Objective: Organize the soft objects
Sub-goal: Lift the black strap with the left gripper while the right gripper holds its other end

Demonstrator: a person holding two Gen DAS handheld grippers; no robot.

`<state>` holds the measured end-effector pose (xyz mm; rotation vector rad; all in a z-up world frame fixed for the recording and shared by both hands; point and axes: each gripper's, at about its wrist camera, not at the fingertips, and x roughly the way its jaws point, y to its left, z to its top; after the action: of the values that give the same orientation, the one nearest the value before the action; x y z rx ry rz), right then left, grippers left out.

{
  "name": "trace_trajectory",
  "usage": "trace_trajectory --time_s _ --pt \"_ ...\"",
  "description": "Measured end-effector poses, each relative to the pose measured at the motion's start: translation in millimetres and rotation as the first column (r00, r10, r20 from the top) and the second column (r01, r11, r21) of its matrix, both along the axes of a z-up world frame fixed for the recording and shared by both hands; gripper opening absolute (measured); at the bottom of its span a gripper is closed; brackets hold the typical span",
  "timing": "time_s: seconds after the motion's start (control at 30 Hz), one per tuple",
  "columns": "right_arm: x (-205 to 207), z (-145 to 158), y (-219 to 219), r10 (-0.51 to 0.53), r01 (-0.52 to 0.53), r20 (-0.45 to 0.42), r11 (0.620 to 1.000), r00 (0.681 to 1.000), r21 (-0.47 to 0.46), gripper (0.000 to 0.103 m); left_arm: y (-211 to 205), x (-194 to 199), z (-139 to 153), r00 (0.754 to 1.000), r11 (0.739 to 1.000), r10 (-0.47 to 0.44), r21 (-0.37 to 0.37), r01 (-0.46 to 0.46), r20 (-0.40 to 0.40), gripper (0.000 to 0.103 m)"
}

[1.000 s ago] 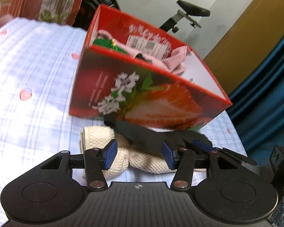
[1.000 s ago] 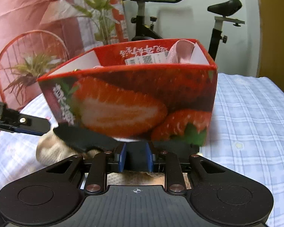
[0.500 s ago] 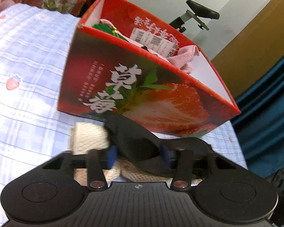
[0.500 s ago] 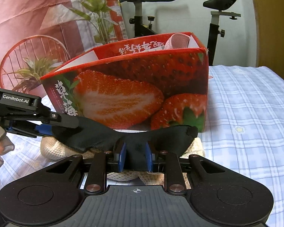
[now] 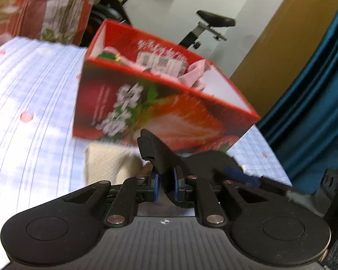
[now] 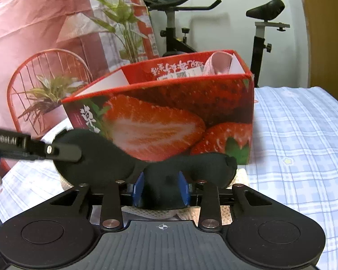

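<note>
Pinching one end of the black eye mask [image 5: 160, 155] in my left gripper [image 5: 165, 187], jaws pressed tight on it, while my right gripper [image 6: 161, 189] is opening with the mask's middle between its pads. It is light and floppy, sagging over a cream knitted cloth [image 5: 108, 159] in front of the strawberry box [image 6: 169, 117]. An edge grip should hold; 1 grip suffices.
</note>
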<state>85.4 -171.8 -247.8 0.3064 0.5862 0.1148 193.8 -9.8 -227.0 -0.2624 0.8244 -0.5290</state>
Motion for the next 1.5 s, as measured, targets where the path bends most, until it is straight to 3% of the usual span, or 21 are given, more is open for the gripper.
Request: trace_trajectory --time_s 0.1,0.33,0.57,0.73,0.83,0.97,1.17,1.5 --pt "-2 2 -2 -0.020 0.020 0.011 1.000 1.000 0.005 0.038 8 -1 -15 0.998 1.000 0.025 0.005 -0.025 -0.050 0.014" --pt "-4 4 -11 -0.087 0.088 0.029 0.996 0.996 -0.007 0.050 11 3 -34 0.996 0.999 0.038 0.031 -0.036 -0.080 0.014" --pt "-4 -2 -28 -0.159 0.159 0.007 0.987 0.987 0.008 0.051 16 4 -49 0.992 0.999 0.048 0.022 -0.045 -0.117 0.014" --pt "-1 -5 -26 -0.142 0.142 -0.007 0.989 0.990 0.033 0.050 14 2 -49 0.993 0.999 0.043 0.031 -0.039 -0.106 0.014" --pt "-1 -4 -22 -0.132 0.132 -0.008 0.991 0.991 0.027 0.048 12 2 -49 0.994 0.999 0.043 0.032 -0.040 -0.105 0.014" --pt "-6 2 -22 -0.123 0.123 0.008 0.992 0.992 0.038 0.033 10 2 -49 0.994 0.999 0.043 0.037 -0.040 -0.103 0.014" --pt "-14 21 -15 -0.086 0.086 0.070 0.996 0.994 0.004 0.019 7 -1 -45 0.996 0.999 0.042 0.034 -0.039 -0.084 0.014" --pt "-19 54 -3 -0.004 0.008 0.161 1.000 0.987 -0.025 0.010 6 -19 4 0.994 1.000 0.021 0.003 -0.021 0.110 0.011"
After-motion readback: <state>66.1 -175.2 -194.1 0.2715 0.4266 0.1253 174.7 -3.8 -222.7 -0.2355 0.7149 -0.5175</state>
